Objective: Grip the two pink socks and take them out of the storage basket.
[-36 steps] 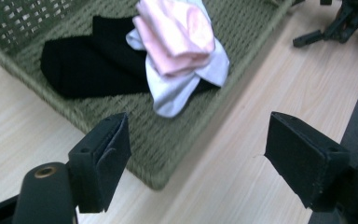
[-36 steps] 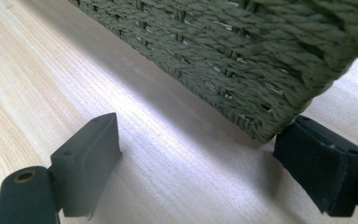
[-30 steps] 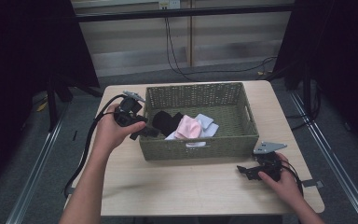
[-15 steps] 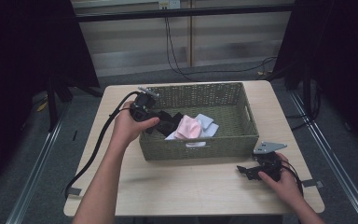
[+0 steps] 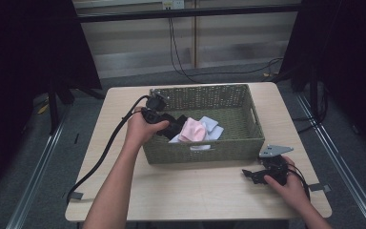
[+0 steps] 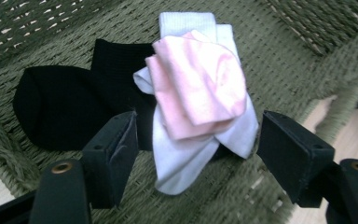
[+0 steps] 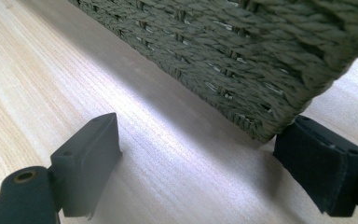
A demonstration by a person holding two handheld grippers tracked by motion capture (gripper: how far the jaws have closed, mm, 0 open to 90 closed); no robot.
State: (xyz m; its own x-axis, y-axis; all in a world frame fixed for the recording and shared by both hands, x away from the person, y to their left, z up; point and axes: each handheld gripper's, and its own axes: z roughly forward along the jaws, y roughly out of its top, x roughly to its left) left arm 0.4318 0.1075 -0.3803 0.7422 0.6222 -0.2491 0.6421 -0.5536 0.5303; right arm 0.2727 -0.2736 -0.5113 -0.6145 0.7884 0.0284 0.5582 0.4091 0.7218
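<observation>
The left tongs (image 6: 193,163) hang inside the green woven basket (image 5: 248,129), jaws wide apart, tipped down over a small heap of socks at the basket's left end. A pink sock (image 6: 198,81) lies on top, a white sock (image 6: 186,163) spreads out under it, and a black sock (image 6: 70,107) sits beside them, its edge running under the white. From where I stand the likely aim is one sock out of that heap, and the trouble is plain: the pink lies flat on the white, so a closing bite may catch both layers, or pinch only a loose fold that slips free on the lift. The black sock's near edge sits just by the left jaw and could be dragged along too. The basket wall is close on that side, and the hand (image 5: 143,129) holding the left tongs already leans over the rim, so a low jaw might snag the weave, I think. The cable (image 5: 105,152) trails off the surface (image 5: 195,195) toward the floor and might tug the wrist. The right tongs (image 7: 193,163) rest low on the surface near the basket's front right corner, jaws apart and empty, with the basket's outer wall just ahead of them; they are well apart from the socks.
</observation>
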